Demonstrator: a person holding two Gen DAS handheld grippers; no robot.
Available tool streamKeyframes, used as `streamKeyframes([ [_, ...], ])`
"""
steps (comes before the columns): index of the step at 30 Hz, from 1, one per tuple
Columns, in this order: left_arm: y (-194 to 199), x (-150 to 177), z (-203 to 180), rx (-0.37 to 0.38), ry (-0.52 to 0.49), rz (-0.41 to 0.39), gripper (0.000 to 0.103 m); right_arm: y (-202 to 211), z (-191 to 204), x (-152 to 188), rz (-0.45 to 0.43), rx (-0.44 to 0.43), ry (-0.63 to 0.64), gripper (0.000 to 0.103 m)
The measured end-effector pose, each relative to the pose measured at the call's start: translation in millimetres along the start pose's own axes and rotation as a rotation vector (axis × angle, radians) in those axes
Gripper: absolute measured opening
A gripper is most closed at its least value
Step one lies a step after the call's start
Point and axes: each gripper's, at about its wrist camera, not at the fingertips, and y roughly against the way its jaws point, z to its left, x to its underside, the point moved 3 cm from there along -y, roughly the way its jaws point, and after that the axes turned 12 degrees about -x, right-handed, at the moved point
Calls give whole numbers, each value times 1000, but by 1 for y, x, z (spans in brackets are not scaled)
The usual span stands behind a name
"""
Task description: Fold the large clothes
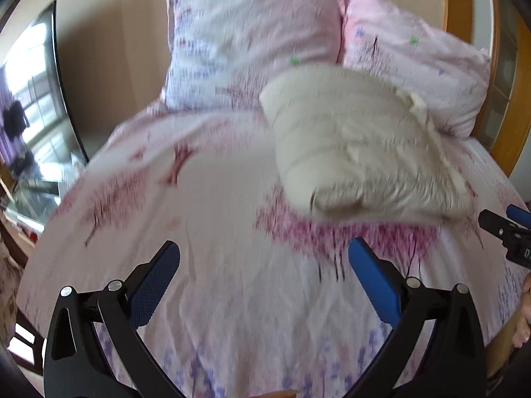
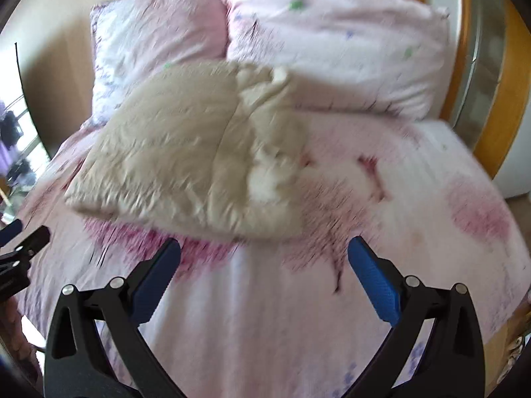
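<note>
A cream padded garment (image 1: 358, 152) lies folded into a thick bundle on the pink flowered bed cover (image 1: 215, 199). The right wrist view shows the same garment (image 2: 186, 152) left of centre, its collar end toward the pillows. My left gripper (image 1: 264, 252) hangs open above the cover, short of the bundle and to its left, with nothing between its blue pads. My right gripper (image 2: 264, 252) is also open and empty, just short of the bundle's near edge. Each gripper shows at the side of the other's view: the right gripper (image 1: 507, 225) and the left gripper (image 2: 20, 242).
Two pink flowered pillows (image 1: 252, 33) (image 1: 415, 66) lean at the head of the bed. A wooden headboard (image 2: 497, 99) curves along the right. A dark-framed mirror (image 1: 36, 99) stands left of the bed. Both views are blurred by motion.
</note>
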Motion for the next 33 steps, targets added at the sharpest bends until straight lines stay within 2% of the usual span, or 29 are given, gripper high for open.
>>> streamKeyframes([
  [5, -1, 12, -9, -10, -68, 53, 102, -13, 13, 18, 98, 5, 12, 101],
  [10, -4, 15, -18, -2, -99, 79, 102, -20, 17, 27, 138, -5, -4, 101],
  [15, -13, 15, -21, 36, -90, 120, 102, -22, 19, 29, 150, 0, 0, 101],
  [21, -21, 16, -22, 46, -85, 144, 102, -25, 21, 30, 157, 8, 13, 101],
  [33, -28, 17, -24, 62, -69, 160, 102, -28, 20, 30, 168, 6, 24, 101],
])
